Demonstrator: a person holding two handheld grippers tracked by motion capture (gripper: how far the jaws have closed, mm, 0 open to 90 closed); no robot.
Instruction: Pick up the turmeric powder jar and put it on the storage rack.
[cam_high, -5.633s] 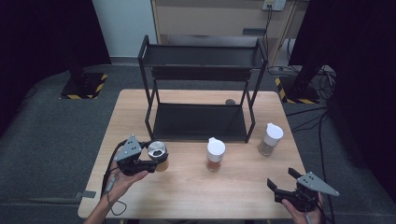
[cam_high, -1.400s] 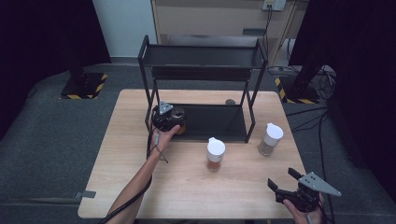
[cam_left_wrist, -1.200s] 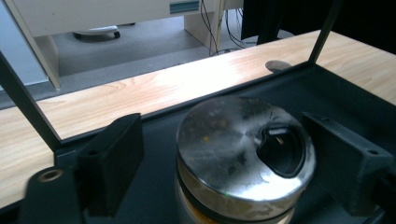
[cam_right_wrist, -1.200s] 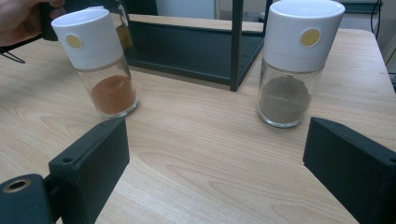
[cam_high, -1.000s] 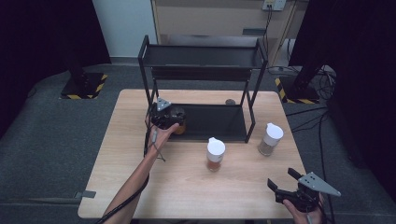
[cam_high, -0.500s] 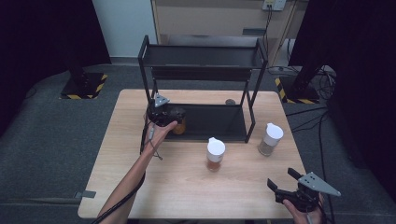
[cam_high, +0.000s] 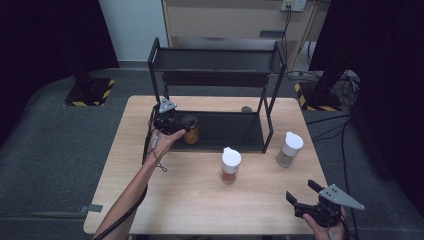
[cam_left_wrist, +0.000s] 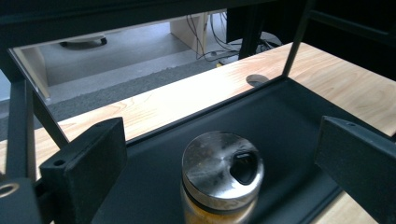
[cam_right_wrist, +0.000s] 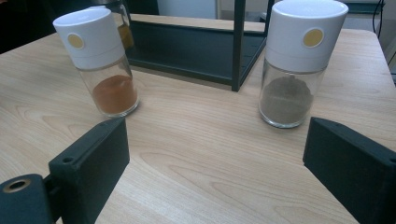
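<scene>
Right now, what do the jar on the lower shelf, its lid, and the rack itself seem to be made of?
The jar looks like clear glass: yellow-orange powder shows through its wall. Its lid seems brushed metal, dull silver with soft reflections and a dark pour hole. The rack appears to be matte black painted metal, judging by its thin straight posts and flat trays; coated steel is likely, but I cannot be sure.

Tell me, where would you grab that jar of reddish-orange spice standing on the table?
Grip the jar of reddish-orange spice across its clear glass body, just under the white cap, coming in level from the near table edge. It stands upright, round and straight-sided, with open wood around it.
</scene>
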